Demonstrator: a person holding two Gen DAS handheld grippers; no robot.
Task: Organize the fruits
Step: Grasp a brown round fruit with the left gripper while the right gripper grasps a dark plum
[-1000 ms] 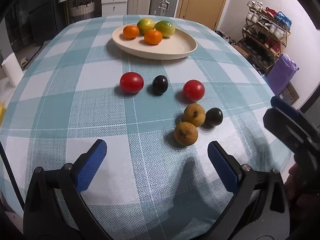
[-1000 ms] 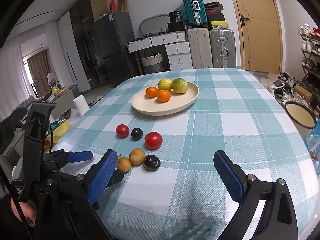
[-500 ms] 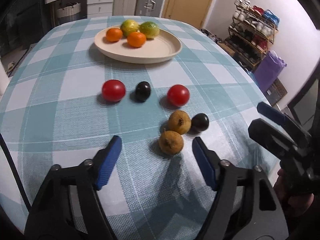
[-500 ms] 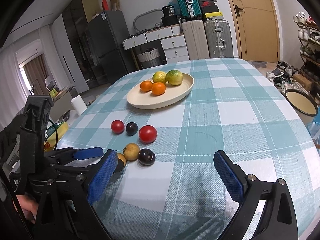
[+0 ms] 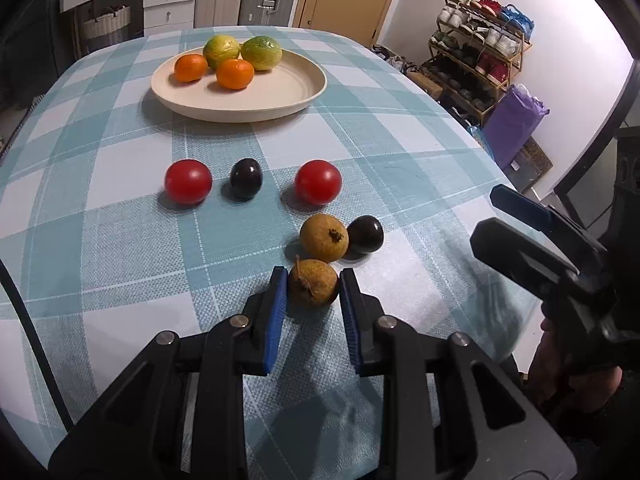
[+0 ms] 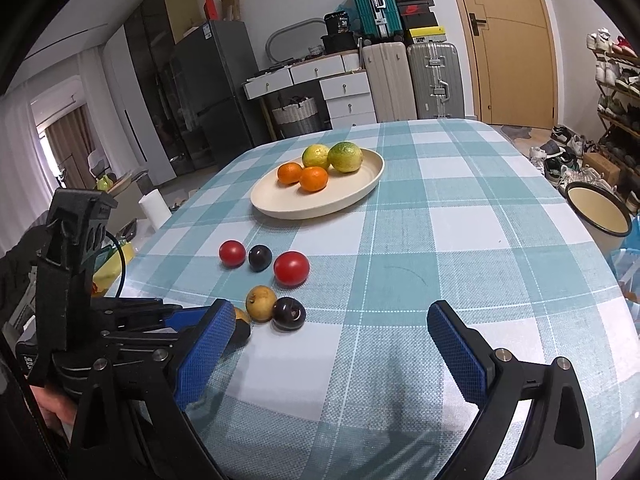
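Grasp stage: the nearest brown fruit (image 5: 313,288), lying on the tablecloth (image 5: 120,240), is clamped between the left gripper (image 5: 313,285) pads. The right gripper (image 6: 330,340) is held wide apart, idle. Lifting toward the plate (image 5: 280,96) is judged next.

Left gripper (image 5: 313,286) advanced toward near edge of fruit cluster since one second ago; wide-open blue-padded jaws narrowed, now closed against both sides of nearest round brown-yellow stemmed fruit (image 5: 313,288) on checked teal-white tablecloth (image 5: 120,240). Fruit itself not displaced: same spot, just near of second brown fruit (image 5: 324,238). In right wrist view, left gripper (image 6: 240,326) extended further right, now hiding most of gripped fruit.
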